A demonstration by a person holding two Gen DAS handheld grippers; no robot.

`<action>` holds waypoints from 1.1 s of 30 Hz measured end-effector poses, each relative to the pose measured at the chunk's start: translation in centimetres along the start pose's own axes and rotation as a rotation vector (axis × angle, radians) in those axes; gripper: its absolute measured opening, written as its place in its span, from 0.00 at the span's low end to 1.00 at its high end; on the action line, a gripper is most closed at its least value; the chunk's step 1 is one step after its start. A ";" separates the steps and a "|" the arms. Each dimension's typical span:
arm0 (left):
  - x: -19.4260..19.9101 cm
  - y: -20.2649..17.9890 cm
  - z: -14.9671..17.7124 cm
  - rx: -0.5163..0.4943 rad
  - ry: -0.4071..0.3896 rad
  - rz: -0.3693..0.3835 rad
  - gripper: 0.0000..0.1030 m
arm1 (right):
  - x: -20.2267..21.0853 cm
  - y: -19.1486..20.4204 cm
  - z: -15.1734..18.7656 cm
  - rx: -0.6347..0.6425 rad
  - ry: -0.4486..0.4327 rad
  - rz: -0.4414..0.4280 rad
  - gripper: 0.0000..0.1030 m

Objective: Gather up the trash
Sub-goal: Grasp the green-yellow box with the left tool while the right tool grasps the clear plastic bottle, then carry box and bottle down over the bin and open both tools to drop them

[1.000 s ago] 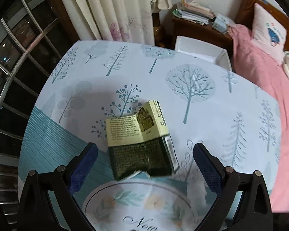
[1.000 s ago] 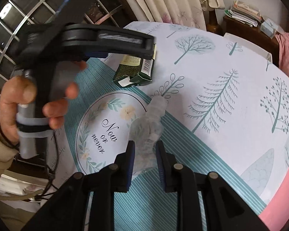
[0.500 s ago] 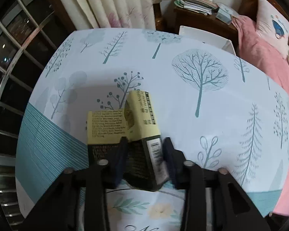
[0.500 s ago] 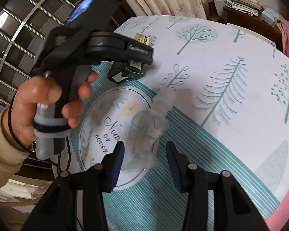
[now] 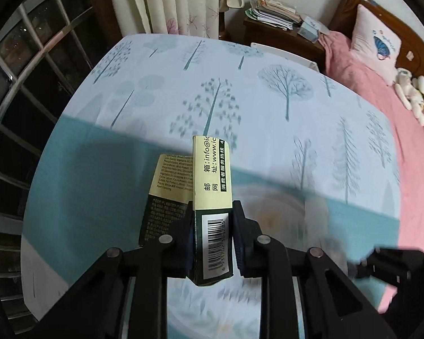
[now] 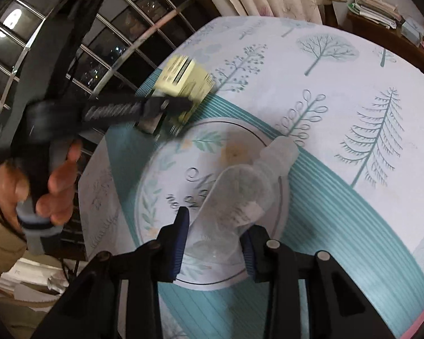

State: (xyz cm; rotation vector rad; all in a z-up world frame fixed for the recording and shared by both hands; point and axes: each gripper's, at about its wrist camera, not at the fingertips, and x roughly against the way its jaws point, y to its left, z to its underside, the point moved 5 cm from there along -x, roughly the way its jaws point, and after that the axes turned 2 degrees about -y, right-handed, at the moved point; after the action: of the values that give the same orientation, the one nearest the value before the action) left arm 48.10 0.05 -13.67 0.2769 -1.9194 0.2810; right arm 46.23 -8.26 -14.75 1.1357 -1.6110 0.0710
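The flattened green and cream carton (image 5: 212,212) is pinched between the blue pads of the left tongs (image 5: 212,240), whose jaws are closing on it; it stands on edge between them, lifted off the counter (image 5: 268,113). Its narrow face shows a barcode near the pads and, farther out, "info@" and "www." beside Chinese characters; a folded cream flap to the left of the tongs carries small ingredient print too fine to read fully. A second ago the carton lay flat on the cloth between wide-open jaws; since then the tongs have shut on it and raised it. In the right wrist view the carton (image 6: 186,84) and the left tongs (image 6: 166,107) are blurred, held by a hand (image 6: 42,186) in a tan sleeve. The right tongs (image 6: 214,234) straddle the base of a crushed clear plastic bottle (image 6: 240,195) lying on the counter ahead of them, neck pointing away; their jaws are closing, the right pad at the bottle's side, and I cannot tell whether the left pad touches. Half a second ago these jaws stood wider. Under the bottle the cloth's round emblem has script partly covered, only an "N" showing clearly. In the left wrist view the cloth below the tongs is smeared, and the dark shape at lower right cannot be made out.
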 end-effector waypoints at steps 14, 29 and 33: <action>9.7 4.8 12.5 -0.078 0.012 0.114 0.20 | 2.5 10.3 5.8 -0.121 -0.160 0.037 0.33; 17.1 13.6 23.5 -0.311 -0.038 0.267 0.21 | 3.1 25.4 17.4 -0.292 -0.396 0.331 0.33; 17.4 15.5 26.5 -0.374 -0.016 0.298 0.21 | 2.4 28.6 20.6 -0.357 -0.419 0.375 0.33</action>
State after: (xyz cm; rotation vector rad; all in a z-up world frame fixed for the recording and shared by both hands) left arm 13.72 5.06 -7.65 -0.2571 -1.9834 0.1101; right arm 11.82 -6.12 -6.90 0.5862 -2.0946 -0.2171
